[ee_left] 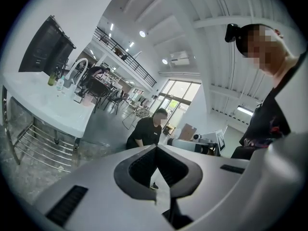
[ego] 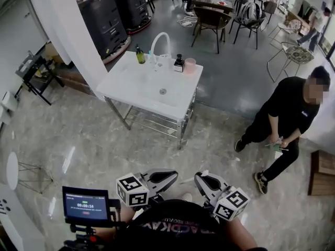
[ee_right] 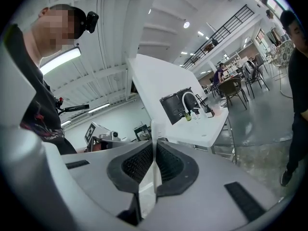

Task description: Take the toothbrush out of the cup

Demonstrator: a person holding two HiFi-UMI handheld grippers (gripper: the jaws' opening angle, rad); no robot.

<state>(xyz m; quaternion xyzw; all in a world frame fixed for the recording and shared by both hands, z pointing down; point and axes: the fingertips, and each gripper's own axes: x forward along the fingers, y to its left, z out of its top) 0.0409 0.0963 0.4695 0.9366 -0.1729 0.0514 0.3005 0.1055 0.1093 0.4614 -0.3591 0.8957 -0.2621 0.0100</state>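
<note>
Down at the near edge of the head view, both tongs sit side by side, pointing out over the marble-look floor toward the far side of the room. The left gripper (ego: 174, 174) is closed, with the tips pressed together and nothing caught in them; its own view shows just the two dark pads meeting. The right gripper (ego: 199, 177) is also closed, but its view shows a thin white piece (ee_right: 154, 129) pinched between the pads and poking out past the tips. Honestly I can't tell what that piece is.

Further out, well apart from both tongs, stands the white sink table (ego: 131, 85) on a metal frame. Along its far edge from left to right are a green bottle (ego: 140, 55), the curved white faucet (ego: 159, 40), a black dispenser (ego: 179, 63) and, just beside that at the far right corner, the pink cup (ego: 189, 65). The cup is way too small here to say whether the toothbrush is in it, so no call on that.

Off to the right, a person in black (ego: 285, 114) bends forward over the floor. On the near left there's a small screen (ego: 86, 204) on a mount. Dark chairs (ego: 212, 20) and tables fill the far end of the room.
</note>
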